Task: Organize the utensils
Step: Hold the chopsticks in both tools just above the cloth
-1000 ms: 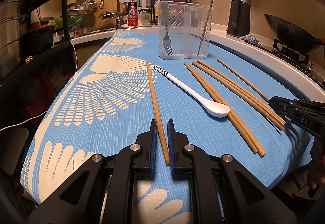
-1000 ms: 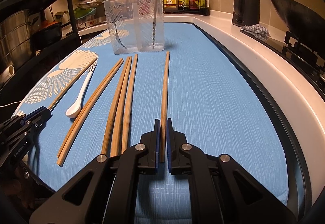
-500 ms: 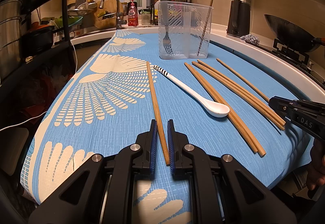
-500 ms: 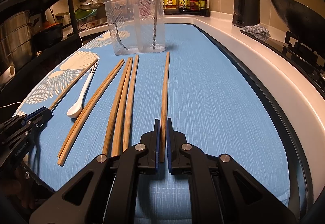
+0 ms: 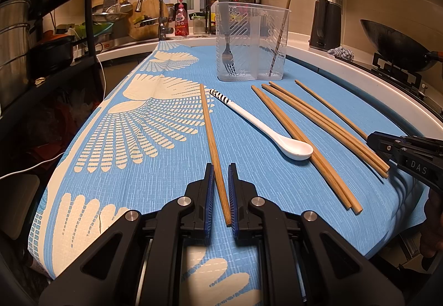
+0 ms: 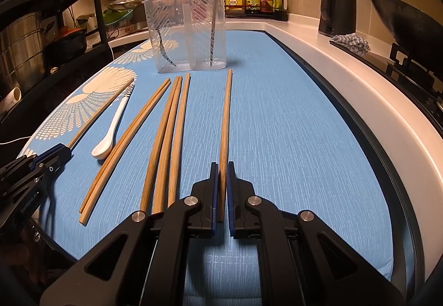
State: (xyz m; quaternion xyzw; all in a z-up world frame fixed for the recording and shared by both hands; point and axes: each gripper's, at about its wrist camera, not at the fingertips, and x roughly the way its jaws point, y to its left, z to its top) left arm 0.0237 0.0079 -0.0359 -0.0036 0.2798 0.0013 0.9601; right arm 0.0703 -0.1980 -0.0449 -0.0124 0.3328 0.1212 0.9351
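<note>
Gripping now: each gripper has its pads pressed onto the near end of one chopstick lying on the surface.
Left gripper (image 5: 220, 191): pinching the lone chopstick (image 5: 211, 137) at the left, which runs away over the white feather print of the blue cloth (image 5: 155, 173); the hold is near the butt end, likely so the long part can swing up tip-first.
Right gripper (image 6: 223, 189): pinching the single chopstick (image 6: 225, 117) lying apart at the right, also at its near end.
Loose chopsticks (image 6: 169, 139): a group of three and a pair lie between the two held ones, roughly parallel, near ends toward the person, easy to take one by one.
Spoon (image 5: 265, 128): white, bowl toward the near side, striped handle pointing far; it lies just beside the pair, and contact cannot be told.
Holder (image 5: 252, 40): clear, two compartments, at the far end of the surface; a fork (image 5: 227, 56) stands in the left one, one chopstick in the right.
Judgement: sorting has barely begun; both held sticks probably belong in the right compartment.
</note>
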